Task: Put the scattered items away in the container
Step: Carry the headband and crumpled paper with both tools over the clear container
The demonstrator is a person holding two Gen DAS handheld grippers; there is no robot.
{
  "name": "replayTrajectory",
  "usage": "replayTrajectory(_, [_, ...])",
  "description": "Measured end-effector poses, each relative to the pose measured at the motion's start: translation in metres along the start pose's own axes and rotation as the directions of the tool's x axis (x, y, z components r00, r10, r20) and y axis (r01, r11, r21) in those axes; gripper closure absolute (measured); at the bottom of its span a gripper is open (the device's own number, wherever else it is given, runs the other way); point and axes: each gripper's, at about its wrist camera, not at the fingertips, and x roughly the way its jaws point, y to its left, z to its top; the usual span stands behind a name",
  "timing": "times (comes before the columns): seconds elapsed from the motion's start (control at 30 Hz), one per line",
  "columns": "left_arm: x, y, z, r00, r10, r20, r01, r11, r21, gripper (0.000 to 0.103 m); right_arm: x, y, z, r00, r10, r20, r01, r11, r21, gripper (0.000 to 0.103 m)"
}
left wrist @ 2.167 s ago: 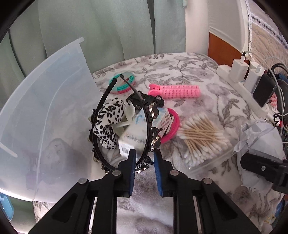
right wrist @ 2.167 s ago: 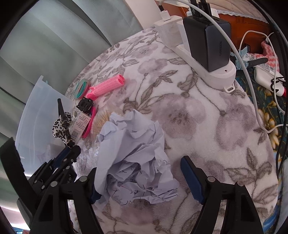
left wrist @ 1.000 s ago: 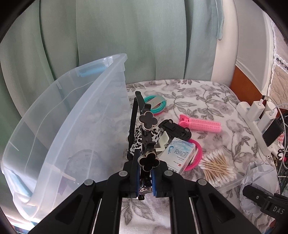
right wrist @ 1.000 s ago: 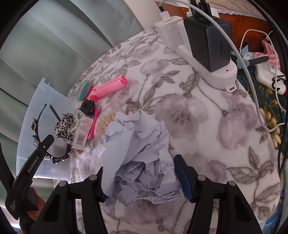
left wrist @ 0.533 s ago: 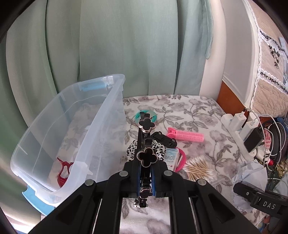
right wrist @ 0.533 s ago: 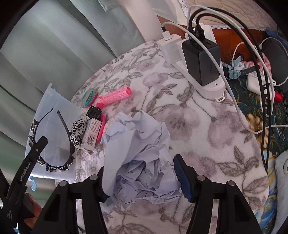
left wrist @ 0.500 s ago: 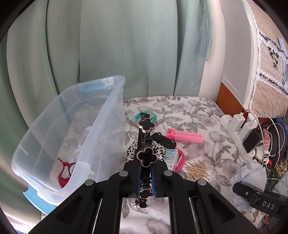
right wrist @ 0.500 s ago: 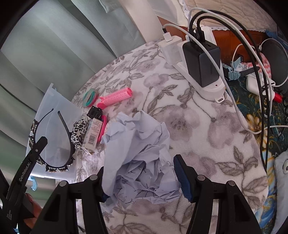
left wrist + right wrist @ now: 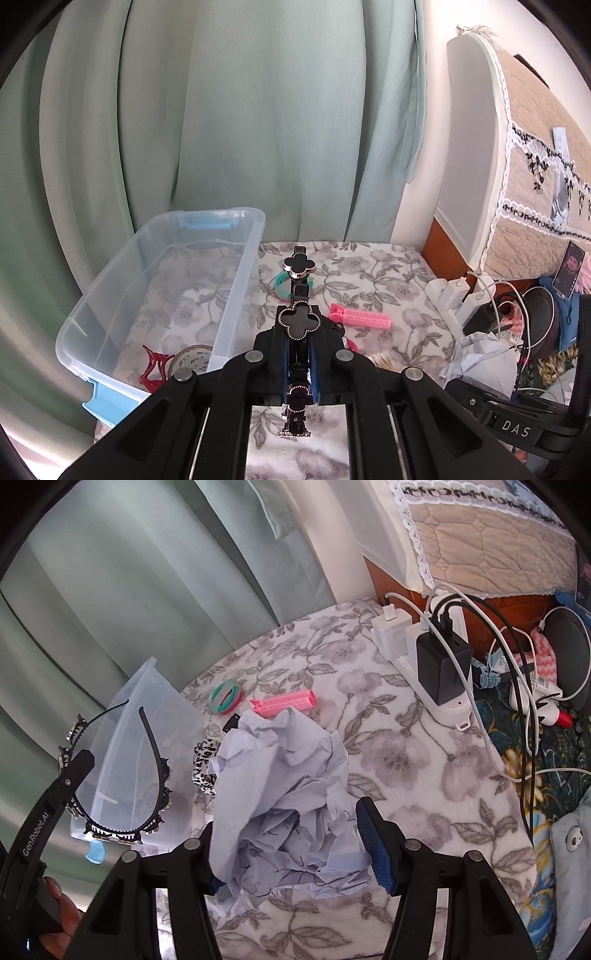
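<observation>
The left tool [image 9: 298, 363] grips a black clover-decorated headband [image 9: 297, 320] (lifted) beside the clear plastic container [image 9: 236, 280]; the right tool [image 9: 291, 840] is clenched around crumpled pale-blue paper [image 9: 288, 794] above the floral worktop [image 9: 424, 775].

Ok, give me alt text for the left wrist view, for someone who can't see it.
The left gripper clamps a black clover-studded headband, raised beside a clear plastic bin holding a red clip and tape roll. A pink hair roller lies on the floral cloth.
</observation>
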Motion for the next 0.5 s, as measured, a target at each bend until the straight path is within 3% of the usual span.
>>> replayTrajectory(0.23, [-0.036, 0.027, 0.025, 0.996, -0.007, 0.086, 0.012, 0.998, -0.056, 0.094, -0.021, 0.037, 0.013, 0.999, 0.025, 0.04, -0.022, 0.997, -0.075, 0.04])
replayTrajectory(0.5, [-0.06, 0.071, 0.045, 0.988, 0.04, 0.15, -0.024, 0.994, -0.104, 0.094, -0.049, 0.095, 0.028, 0.992, 0.072, 0.102, -0.054, 0.984, -0.167, 0.04])
